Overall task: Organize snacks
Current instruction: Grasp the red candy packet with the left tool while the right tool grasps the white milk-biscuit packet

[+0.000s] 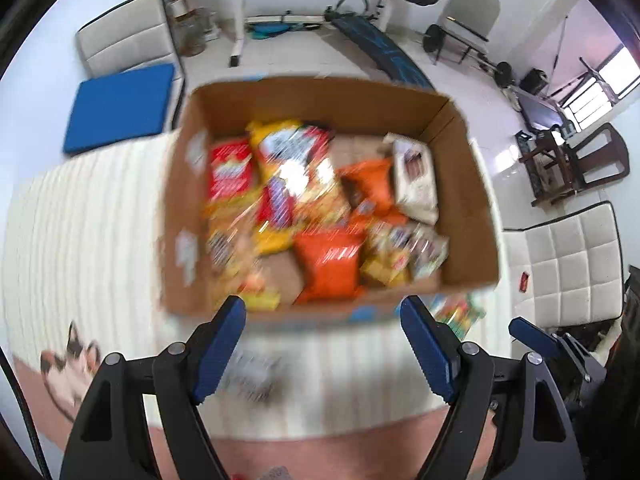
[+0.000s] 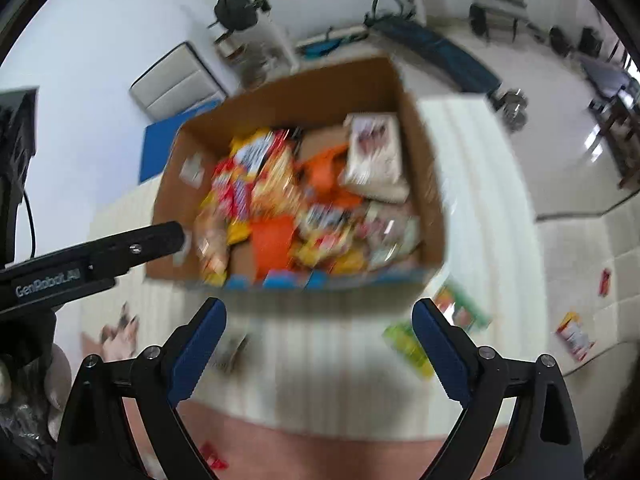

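Both grippers, left [image 1: 322,314] and right [image 2: 318,318], gape empty above the mat's [image 1: 92,216] near edge. Beyond, mid-mat, the box [image 1: 464,200] holds the snacks [image 1: 326,262]: light, crinkly, slippery bags; pinch a sealed edge, gently.

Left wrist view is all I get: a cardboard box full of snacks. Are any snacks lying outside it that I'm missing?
Observer: Yes. A yellow and red packet lies on the white cushion off to the right, beyond your frame.
Operator: Is the other tool carrying anything?
Observer: No. The right gripper has its jaws wide apart with nothing between them.
Operator: Can you see my tool from there?
Observer: Yes. The left gripper reaches in from the left edge, and its side reads GenRobot.AI.
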The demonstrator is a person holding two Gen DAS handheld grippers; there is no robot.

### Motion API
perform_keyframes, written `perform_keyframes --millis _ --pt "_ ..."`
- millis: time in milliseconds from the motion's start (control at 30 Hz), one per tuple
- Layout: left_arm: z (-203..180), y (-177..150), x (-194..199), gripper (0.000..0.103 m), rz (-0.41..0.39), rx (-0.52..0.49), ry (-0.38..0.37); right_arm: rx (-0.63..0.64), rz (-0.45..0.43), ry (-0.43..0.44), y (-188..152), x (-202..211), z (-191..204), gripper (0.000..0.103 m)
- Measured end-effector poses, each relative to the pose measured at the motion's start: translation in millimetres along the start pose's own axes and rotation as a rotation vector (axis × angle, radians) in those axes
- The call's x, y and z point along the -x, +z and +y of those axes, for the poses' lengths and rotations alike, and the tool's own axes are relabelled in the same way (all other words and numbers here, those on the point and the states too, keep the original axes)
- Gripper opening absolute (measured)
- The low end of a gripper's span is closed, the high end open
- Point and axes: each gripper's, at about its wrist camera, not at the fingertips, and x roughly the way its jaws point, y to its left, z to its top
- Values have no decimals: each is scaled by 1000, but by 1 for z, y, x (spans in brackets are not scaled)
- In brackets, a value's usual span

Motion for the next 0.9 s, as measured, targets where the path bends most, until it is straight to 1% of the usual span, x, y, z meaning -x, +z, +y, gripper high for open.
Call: perform_keyframes --millis 67,133,167,233,300,333,400,433,500,600,667,867,900 --pt "16 -34 3 79 15 1 42 -5 75 29 -21 -13 6 96" --pt "34 -73 -2 79 48 9 96 -15 154 61 -46 -29 11 96" --pt "44 -91 -7 79 76 14 117 -12 202 67 -60 -40 16 96" --pt "63 -127 -20 79 139 39 155 6 267 83 -87 -58 24 94" --pt "79 -160 -37 79 217 69 165 11 319 79 -106 -73 30 91" --pt "85 -173 -42 79 244 82 170 9 346 83 -114 -81 32 86" --pt "101 -204 -54 79 313 128 165 8 391 86 -129 -93 36 81" --pt "109 -220 -62 79 348 149 156 16 411 83 -135 -100 39 81" --pt "117 -243 -71 79 389 173 149 33 430 74 -142 -107 45 81" --pt "124 -266 -87 79 447 200 117 63 450 67 -149 -114 53 81" --pt "127 -275 -96 79 474 214 103 77 455 60 -149 -116 59 81" --pt "128 -292 -126 79 533 245 51 97 462 50 -148 -120 69 81" --pt "127 -294 -131 76 545 251 43 99 462 47 -148 -121 70 81"
